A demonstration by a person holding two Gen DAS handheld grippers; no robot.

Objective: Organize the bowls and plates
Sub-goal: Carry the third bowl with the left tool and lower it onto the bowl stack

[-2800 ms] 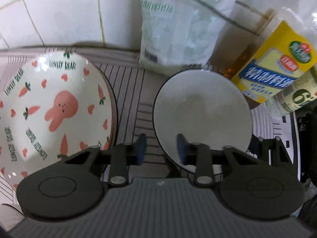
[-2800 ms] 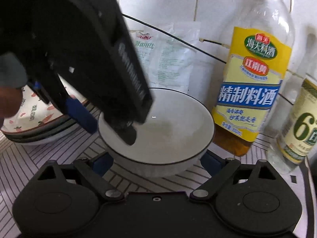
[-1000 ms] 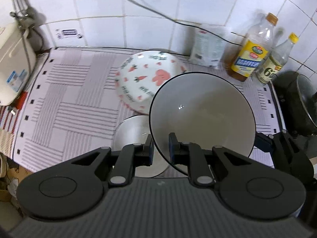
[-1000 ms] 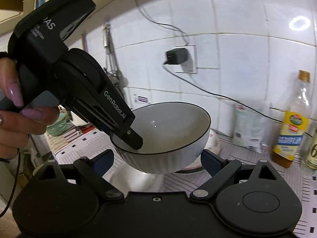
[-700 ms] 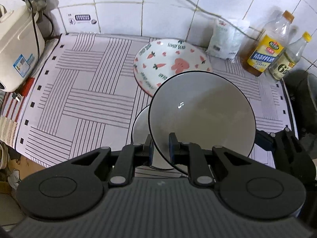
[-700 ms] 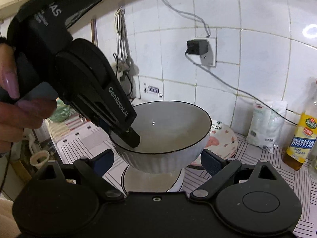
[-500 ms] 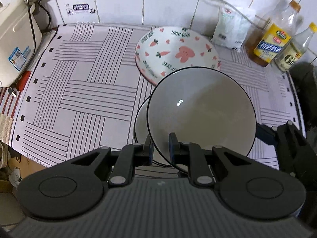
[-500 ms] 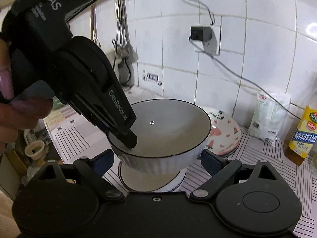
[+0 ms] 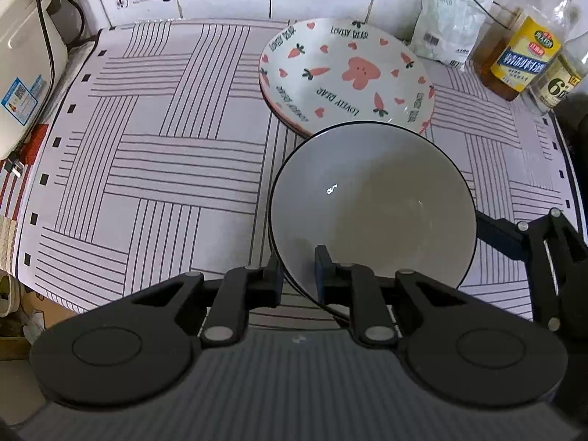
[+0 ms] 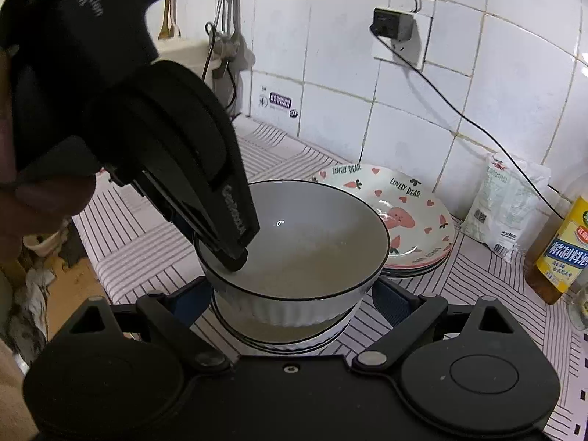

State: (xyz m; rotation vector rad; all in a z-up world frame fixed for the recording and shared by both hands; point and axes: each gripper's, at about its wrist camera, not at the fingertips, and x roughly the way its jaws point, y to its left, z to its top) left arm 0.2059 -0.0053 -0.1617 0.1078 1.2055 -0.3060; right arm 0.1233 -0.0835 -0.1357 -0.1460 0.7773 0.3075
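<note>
I've brought the white bowl (image 10: 294,242), pinched at its rim by my left gripper (image 9: 298,275), down into the bowl below (image 10: 279,334), probably seated, right gripper (image 10: 290,294) wide open.

- Both views are evenly but dimly lit, with a cool cast; the wall tiles (image 10: 496,84) come out brightest.
- A small glint sits inside the white bowl (image 9: 371,202), just ahead of the left claw (image 9: 298,275).
- The left claw's body (image 10: 147,128) looms dark and underexposed.
- Fisheye bending curves the tile lines and the striped surface (image 9: 147,154); corners go black.
- Focus is fairly sharp; no motion blur.
</note>
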